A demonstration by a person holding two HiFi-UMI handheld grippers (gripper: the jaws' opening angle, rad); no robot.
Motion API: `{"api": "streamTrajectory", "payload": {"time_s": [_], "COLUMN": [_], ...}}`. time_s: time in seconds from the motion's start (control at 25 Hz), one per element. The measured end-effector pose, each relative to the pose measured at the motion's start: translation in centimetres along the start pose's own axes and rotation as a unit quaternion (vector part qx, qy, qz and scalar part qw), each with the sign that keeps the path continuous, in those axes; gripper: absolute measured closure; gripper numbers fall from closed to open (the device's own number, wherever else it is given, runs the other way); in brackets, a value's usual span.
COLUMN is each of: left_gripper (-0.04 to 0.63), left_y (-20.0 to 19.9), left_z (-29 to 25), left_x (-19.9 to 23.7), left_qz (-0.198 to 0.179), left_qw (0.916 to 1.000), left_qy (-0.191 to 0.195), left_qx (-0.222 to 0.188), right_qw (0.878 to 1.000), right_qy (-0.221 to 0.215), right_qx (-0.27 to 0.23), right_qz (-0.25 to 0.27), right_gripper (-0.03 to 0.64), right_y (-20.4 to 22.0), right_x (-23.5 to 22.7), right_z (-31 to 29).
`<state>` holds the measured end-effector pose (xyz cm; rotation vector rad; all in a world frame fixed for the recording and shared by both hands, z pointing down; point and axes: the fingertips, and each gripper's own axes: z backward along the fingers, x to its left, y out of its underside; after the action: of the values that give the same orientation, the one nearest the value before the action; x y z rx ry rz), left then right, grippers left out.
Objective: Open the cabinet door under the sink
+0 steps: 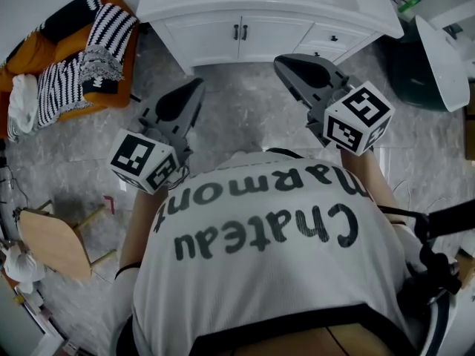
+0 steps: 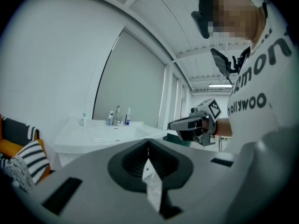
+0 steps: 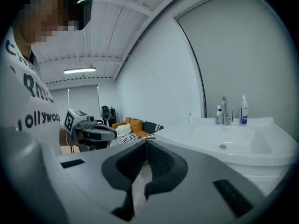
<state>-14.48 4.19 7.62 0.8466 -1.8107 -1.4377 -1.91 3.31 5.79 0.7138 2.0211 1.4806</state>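
Observation:
The white vanity cabinet [image 1: 223, 39] stands at the top of the head view, its two doors closed, with a pair of black handles [image 1: 240, 32] at the middle seam. My left gripper [image 1: 199, 84] is held over the grey floor a short way in front of the cabinet, shut and empty. My right gripper [image 1: 279, 61] is beside it, a little nearer the cabinet, also shut with nothing in it. Neither touches the doors. The left gripper view shows the shut left gripper [image 2: 148, 142] below the white sink [image 2: 107, 133]. In the right gripper view the right gripper [image 3: 146, 143] points past the sink [image 3: 224, 141].
An orange sofa with striped blankets [image 1: 82, 58] sits left of the cabinet. A wooden chair [image 1: 52, 239] stands at lower left. A dark green bin [image 1: 412, 73] is right of the cabinet. A drawer with a knob [image 1: 334, 38] adjoins the doors. A tap and bottles [image 3: 226, 111] stand on the sink.

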Motion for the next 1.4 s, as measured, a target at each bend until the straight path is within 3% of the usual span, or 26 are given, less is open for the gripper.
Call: {"api": "streamTrajectory", "payload": {"time_s": [0.36,0.84,1.16,1.4], "left_gripper": [0.588,0.588,0.588,0.588], "left_y": [1.0,0.7,2.2,3.2], "left_z": [-1.4,-3.9,-9.4,-13.8], "left_x": [2.5,7.1,9.4,10.9], "left_qz": [0.04,0.063,0.099,0.101], "left_qw": [0.9992,0.9967,0.9931,0.9925], "left_qy": [0.005,-0.048,-0.046,-0.038], "left_qx": [0.005,0.017,0.043,0.056], "right_qw": [1.0,0.998,0.994,0.989], "right_qy": [0.008,-0.051,-0.069,-0.079], "right_qx": [0.026,0.043,0.066,0.093], "right_qz": [-0.015,-0.019,-0.052,-0.078], "right_gripper": [0.606,0.604,0.604,0.604], "right_y": [0.5,-0.2,1.6,3.9], "right_x": [-1.9,-6.0,-11.5,-15.1], "right_z": [-1.7,-7.2,-10.4,-12.0]}}
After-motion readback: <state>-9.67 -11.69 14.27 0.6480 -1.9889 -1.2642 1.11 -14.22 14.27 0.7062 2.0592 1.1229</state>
